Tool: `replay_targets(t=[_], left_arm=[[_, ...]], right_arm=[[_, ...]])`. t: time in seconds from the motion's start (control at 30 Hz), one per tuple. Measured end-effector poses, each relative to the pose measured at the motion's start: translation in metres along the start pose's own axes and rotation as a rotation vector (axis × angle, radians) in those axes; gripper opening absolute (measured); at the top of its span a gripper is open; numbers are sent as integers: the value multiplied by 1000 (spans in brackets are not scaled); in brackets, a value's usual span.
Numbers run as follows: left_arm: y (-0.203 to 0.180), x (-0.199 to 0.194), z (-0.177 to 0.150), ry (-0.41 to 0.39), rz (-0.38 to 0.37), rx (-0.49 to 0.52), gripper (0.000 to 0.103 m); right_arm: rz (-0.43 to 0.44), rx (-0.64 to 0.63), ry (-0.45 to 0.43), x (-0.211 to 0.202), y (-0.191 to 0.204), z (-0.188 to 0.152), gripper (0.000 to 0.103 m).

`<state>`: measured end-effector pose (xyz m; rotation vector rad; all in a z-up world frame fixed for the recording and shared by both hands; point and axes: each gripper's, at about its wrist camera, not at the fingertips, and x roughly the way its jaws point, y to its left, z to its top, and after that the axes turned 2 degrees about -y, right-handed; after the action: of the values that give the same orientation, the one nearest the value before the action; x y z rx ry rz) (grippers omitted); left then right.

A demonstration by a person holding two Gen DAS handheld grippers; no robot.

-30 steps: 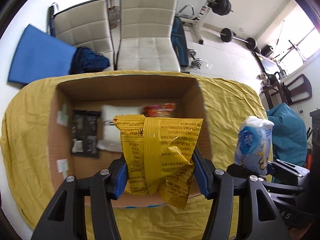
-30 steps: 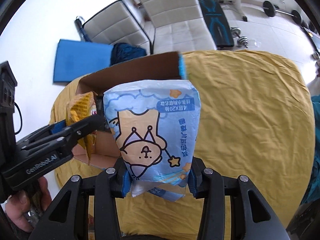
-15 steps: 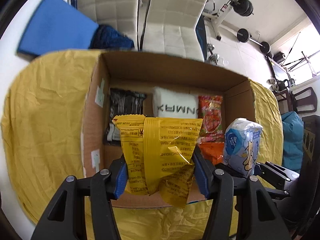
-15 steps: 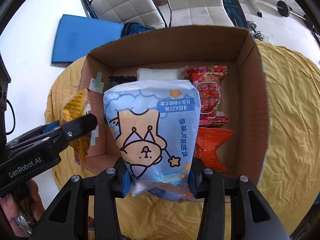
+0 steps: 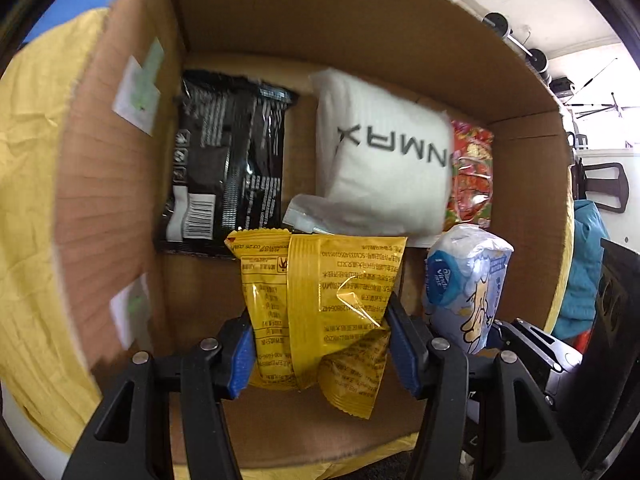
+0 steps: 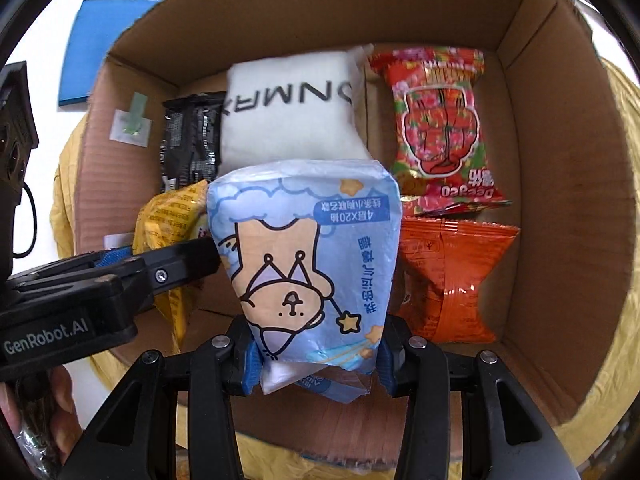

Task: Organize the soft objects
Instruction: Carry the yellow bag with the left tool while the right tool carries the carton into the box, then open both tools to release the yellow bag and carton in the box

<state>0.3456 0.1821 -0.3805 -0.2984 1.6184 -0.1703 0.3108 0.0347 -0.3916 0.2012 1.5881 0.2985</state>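
grippers clamp yellow packet (image 5: 320, 304) and blue tissue pack (image 6: 308, 256); "genrobot.ai" marks left gripper (image 6: 168, 268).

The left tongs (image 5: 320, 344) are clamped on a yellow snack packet (image 5: 320, 304), the blue pads (image 5: 240, 360) pressing its lower sides. The right tongs (image 6: 316, 356) grip a blue tissue pack (image 6: 304, 256) near its bottom end. Both point forward, side by side, the left tongs just left of the right. A bare hand (image 6: 24, 412) shows behind the left tongs.
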Motion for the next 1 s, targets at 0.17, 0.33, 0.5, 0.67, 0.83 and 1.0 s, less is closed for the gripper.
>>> replay_targets(t=[0.17, 0.33, 0.5, 0.67, 0.83, 1.0], left_arm=[[0, 19, 4, 54, 24, 12, 55], [0, 26, 1, 71, 40, -3, 56], [2, 23, -4, 52, 75, -10, 60], [6, 12, -10, 13, 111, -20, 71], [4, -8, -11, -41, 113, -27, 79], [-2, -35, -20, -104, 125, -12, 86]], right_arm=[[-6, 16, 41, 18, -5, 8, 52], [-26, 5, 58, 28, -1, 9, 63], [-54, -27, 51, 32, 8, 4, 77], [-85, -49, 33, 26, 17, 2, 88], [-92, -41, 7, 15, 13, -2, 93], [-104, -35, -40, -6, 9, -8, 94]])
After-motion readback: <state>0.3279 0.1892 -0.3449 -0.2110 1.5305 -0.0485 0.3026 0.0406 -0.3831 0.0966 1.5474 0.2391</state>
